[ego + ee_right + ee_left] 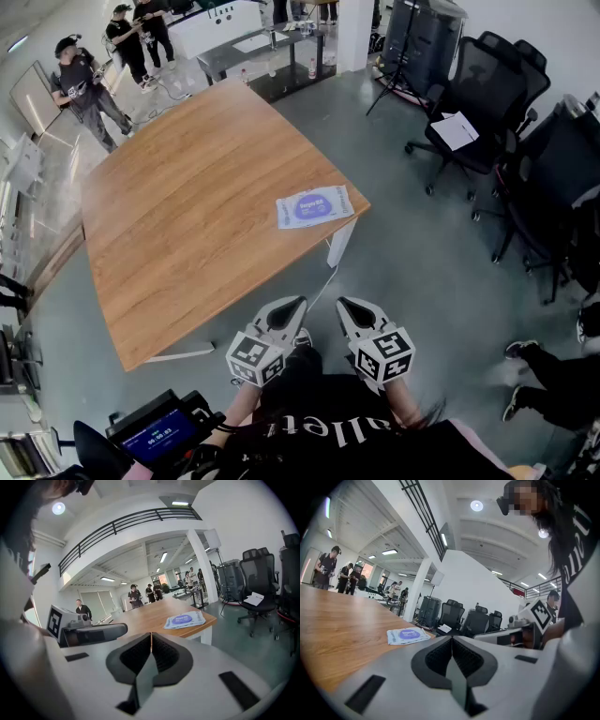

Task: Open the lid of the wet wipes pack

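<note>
A flat white wet wipes pack [315, 206] with a purple oval label lies near the right corner of the wooden table [187, 225], its lid down. It also shows in the left gripper view, the pack [407, 635], and in the right gripper view, the pack [184, 619]. Both grippers are held close to the person's body, off the table's near edge and well short of the pack. My left gripper [289, 310] is shut with nothing in it, pads [440, 656] pressed together. My right gripper [349, 311] is likewise shut and empty, pads [161, 652] meeting.
Black office chairs [487, 103] stand to the right on the grey floor. Several people [89, 84] stand beyond the table's far left. A dark low table [267, 56] sits behind. A device with a blue screen [157, 433] hangs at the person's lower left.
</note>
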Action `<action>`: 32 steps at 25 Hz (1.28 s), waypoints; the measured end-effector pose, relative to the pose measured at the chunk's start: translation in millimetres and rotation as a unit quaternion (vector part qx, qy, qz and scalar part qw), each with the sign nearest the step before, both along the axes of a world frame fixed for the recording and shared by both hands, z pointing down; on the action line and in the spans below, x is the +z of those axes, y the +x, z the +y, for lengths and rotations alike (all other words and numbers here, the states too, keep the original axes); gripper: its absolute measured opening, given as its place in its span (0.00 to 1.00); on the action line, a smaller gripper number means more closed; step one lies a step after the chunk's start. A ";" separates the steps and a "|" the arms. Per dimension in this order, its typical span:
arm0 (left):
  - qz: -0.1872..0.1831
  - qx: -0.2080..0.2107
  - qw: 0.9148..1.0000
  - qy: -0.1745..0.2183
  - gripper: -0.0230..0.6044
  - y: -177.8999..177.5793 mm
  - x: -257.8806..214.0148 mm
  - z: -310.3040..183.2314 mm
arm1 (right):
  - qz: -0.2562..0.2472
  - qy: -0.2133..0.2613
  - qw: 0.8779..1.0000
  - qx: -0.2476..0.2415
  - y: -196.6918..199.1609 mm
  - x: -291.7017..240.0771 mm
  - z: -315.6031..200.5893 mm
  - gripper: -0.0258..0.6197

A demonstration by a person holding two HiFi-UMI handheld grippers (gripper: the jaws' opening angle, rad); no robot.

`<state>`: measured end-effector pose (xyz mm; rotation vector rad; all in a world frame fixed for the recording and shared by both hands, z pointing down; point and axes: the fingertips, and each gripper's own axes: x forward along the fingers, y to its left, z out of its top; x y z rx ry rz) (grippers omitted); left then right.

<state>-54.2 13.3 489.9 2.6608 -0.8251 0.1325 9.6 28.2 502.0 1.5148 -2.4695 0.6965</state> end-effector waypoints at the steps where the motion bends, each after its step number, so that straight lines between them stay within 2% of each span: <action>1: 0.000 0.001 1.000 0.000 0.04 1.4 -2.6 -2.0 | -0.001 0.001 1.000 0.001 1.2 -3.5 -1.5 0.06; 11: 0.005 0.018 0.999 -0.026 0.04 1.9 13.2 -71.7 | 0.019 -0.010 0.999 0.029 12.0 3.1 -68.0 0.06; 18: -0.005 -0.009 0.999 -0.054 0.04 11.7 36.0 -101.4 | 0.014 -0.028 0.999 0.019 37.5 20.9 -108.3 0.06; 23: -0.018 -0.061 0.996 -0.056 0.04 7.6 35.3 -145.5 | 0.025 -0.020 0.999 -0.032 39.3 23.7 -159.8 0.06; 28: -0.042 -0.119 0.989 -0.079 0.04 6.8 38.2 -193.2 | 0.034 -0.021 0.994 -0.102 37.4 25.9 -213.8 0.06; 32: -0.074 -0.140 0.982 -0.099 0.04 13.1 56.3 -226.2 | 0.062 -0.024 0.986 -0.154 40.8 35.3 -248.4 0.06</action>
